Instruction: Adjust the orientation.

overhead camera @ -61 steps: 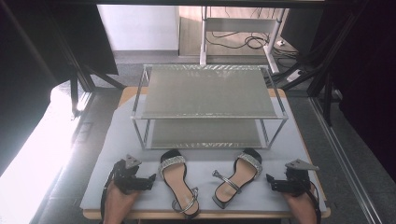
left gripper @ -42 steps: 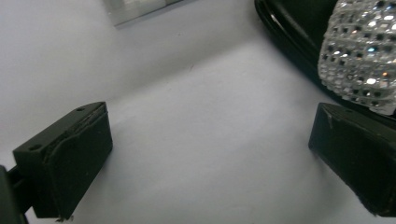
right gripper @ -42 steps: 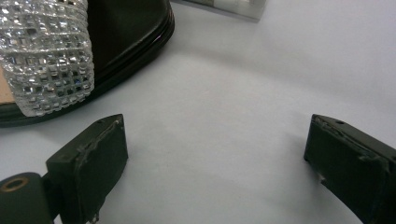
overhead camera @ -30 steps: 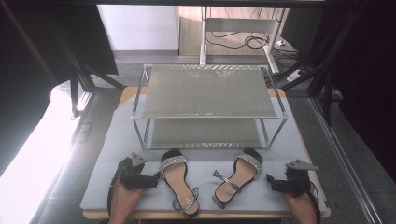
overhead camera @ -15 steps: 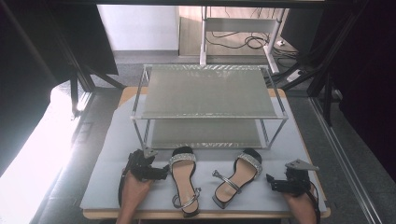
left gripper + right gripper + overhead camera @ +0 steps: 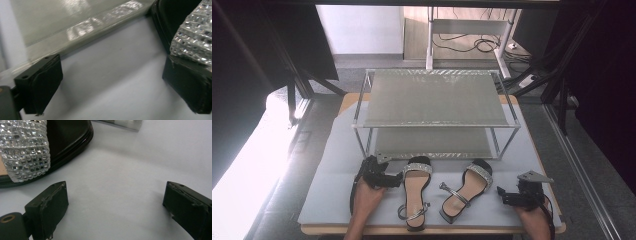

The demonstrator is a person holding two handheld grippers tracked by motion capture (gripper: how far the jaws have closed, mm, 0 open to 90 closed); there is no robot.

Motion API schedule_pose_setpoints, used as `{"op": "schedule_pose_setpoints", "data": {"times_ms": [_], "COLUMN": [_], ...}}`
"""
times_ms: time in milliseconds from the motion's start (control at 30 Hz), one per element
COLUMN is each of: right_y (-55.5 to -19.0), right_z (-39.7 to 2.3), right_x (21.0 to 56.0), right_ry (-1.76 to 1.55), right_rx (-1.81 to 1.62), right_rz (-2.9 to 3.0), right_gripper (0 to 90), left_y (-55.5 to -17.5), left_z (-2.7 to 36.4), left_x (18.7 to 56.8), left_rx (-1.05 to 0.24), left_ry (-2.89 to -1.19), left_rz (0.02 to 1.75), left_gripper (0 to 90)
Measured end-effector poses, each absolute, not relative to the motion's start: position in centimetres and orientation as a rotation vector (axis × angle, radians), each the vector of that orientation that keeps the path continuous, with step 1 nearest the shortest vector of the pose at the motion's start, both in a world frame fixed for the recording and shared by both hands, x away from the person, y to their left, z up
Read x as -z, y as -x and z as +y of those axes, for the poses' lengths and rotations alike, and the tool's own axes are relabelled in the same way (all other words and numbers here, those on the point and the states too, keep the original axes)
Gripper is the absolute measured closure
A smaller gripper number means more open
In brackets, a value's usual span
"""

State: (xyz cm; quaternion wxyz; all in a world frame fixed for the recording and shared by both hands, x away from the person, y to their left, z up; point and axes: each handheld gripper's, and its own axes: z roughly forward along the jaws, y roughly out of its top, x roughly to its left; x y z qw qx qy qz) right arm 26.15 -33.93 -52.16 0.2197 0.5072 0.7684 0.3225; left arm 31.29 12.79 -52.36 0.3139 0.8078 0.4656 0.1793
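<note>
My left gripper (image 6: 398, 180) has its jaws wide apart, just starting to close, at the toe of the left sandal (image 6: 414, 192) near the mat's (image 6: 332, 175) front edge. My right gripper (image 6: 503, 196) rests spread and empty beside the right sandal (image 6: 464, 190), by the front right corner.

Two sandals – flat on the grey mat.
Left sandal (image 6: 414, 189) lies toe-first toward the rack, rhinestone strap across black toe; right sandal (image 6: 464, 189) lies beside it, angled, ankle strap unbuckled.
</note>
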Motion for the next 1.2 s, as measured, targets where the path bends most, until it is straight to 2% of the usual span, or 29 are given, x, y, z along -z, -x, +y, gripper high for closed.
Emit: {"op": "schedule_pose_setpoints", "data": {"times_ms": [233,433,567,867,1033,1200], "right_y": [-26.1,-26.1,-26.1,-26.1,-26.1,-26.1], "right_z": [-33.9,-33.9,-33.9,-33.9,-33.9,-33.9], "right_x": [52.2,52.2,52.2,52.2,52.2,52.2], "right_ry": [-1.403,-1.402,-1.402,-1.402,-1.402,-1.402], "right_rx": [-0.892,-0.893,-0.892,-0.892,-0.893,-0.893], "right_rz": [2.125,2.125,2.125,2.124,2.124,2.124], "right_gripper": [5.4,5.5,5.5,5.5,5.5,5.4], "left_y": [-31.9,-31.7,-31.0,-29.6,-30.1,-31.1], "left_z": [11.1,11.4,11.9,11.6,10.2,9.7], "left_x": [52.4,52.3,51.5,50.1,50.7,51.1], "left_rx": [-0.45,-0.425,-0.406,-0.323,-0.281,-0.182], "left_ry": [-2.129,-2.133,-2.111,-2.067,-2.085,-2.039], "left_rz": [1.216,1.214,1.199,1.13,1.114,1.116], "left_gripper": [5.7,6.3,13.1,17.7,23.5,32.0]}}
